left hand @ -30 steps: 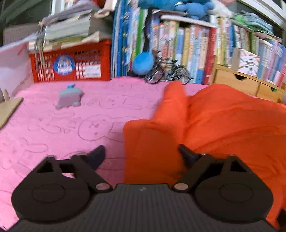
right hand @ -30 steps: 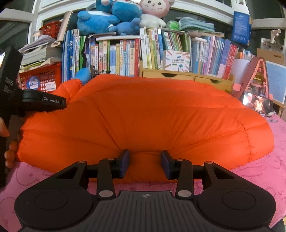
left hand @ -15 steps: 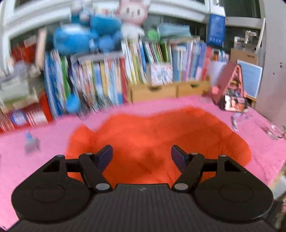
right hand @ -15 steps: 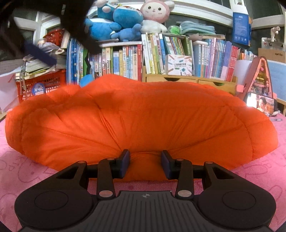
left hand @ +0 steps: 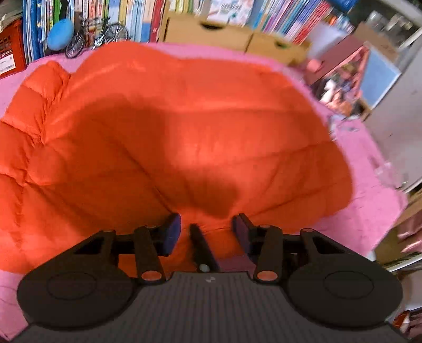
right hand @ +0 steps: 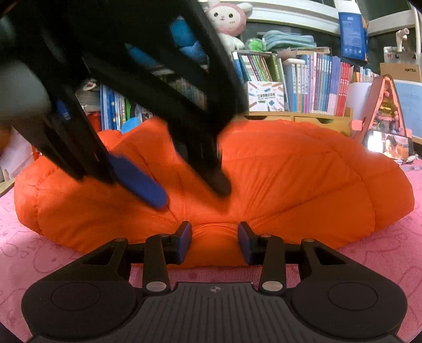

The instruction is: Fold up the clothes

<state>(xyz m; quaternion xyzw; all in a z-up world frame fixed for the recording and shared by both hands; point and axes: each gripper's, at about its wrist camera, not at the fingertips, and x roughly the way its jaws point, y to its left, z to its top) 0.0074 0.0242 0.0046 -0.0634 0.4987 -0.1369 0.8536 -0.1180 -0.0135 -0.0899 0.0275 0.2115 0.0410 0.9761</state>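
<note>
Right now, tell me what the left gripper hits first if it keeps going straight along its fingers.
Most likely the orange puffer jacket. The left gripper, jaws closing with nothing visibly pinched, angles down over the jacket's near middle, just beyond the right gripper clamping the hem. The gap above the fabric is unclear.

The quilted jacket [right hand: 263, 184] filling the centre of both frames is bright orange, stitched into puffy panels. Under it the cloth [right hand: 39, 253] on the bench is pink, printed with faint outline cartoon faces, at the lower left of the right wrist frame. Both grippers are black; the right gripper [right hand: 214, 242] has dark blue pads on its fingers [right hand: 184, 241], and the left gripper [left hand: 207, 232] seems the same, though blurred. At the upper middle sits a pink and white plush rabbit [right hand: 228, 18]; at the upper left of the left wrist frame, a red crate [left hand: 9, 47].
</note>
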